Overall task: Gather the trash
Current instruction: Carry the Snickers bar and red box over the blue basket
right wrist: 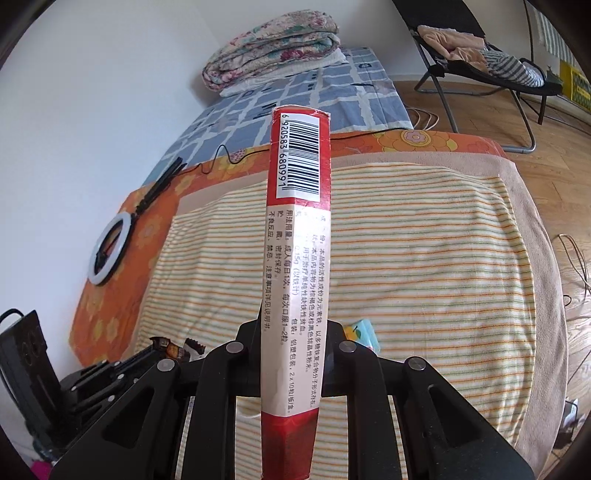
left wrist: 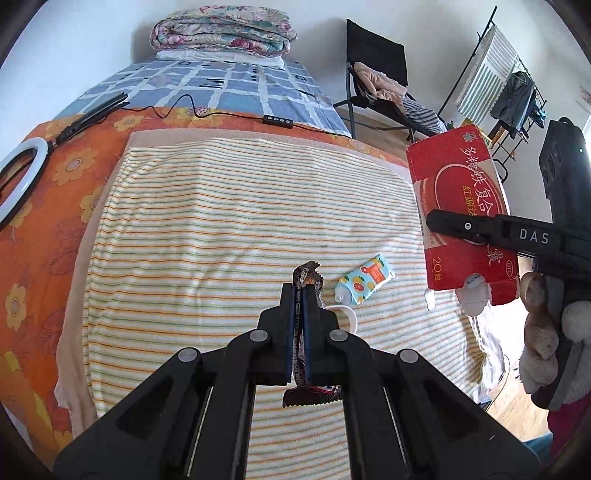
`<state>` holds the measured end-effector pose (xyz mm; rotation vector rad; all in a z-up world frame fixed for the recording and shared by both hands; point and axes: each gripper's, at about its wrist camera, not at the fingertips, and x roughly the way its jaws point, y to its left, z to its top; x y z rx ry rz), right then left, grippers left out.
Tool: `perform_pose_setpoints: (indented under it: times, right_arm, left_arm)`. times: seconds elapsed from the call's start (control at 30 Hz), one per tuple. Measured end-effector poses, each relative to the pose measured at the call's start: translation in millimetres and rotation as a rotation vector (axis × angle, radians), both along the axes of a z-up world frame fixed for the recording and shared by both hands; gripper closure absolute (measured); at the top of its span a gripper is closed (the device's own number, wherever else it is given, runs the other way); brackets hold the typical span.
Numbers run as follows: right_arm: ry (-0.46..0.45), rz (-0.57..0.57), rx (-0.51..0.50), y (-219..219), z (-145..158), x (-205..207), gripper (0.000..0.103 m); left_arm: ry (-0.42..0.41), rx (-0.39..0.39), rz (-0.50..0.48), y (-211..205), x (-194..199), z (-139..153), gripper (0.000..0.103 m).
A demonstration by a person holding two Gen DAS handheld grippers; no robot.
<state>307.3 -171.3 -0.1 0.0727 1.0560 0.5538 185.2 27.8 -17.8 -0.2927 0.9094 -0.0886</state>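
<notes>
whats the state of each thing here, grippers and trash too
left gripper: shut on the snack wrapper
snack wrapper: pinched, lifted
right gripper: shut on the red medicine box
red medicine box: held edge-on, lifted
small tube: lying flat on striped towel
quilt: folded

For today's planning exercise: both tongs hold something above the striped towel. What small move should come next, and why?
Probably carry both loads off to wherever the trash goes; no bin shows in either view. The left tongs are shut on the brown snack wrapper, the right tongs on the red medicine box. Neither can take the small citrus-print tube on the striped towel until emptied.
</notes>
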Motion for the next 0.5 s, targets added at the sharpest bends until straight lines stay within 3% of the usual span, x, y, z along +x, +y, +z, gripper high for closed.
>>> perform_pose_setpoints:
  times: [0.5]
  right_arm:
    - [-0.013,0.222,-0.133,-13,-2,-157,0.088]
  left_arm:
    - [0.014,0.048,-0.063,-28,-115,7,0.101]
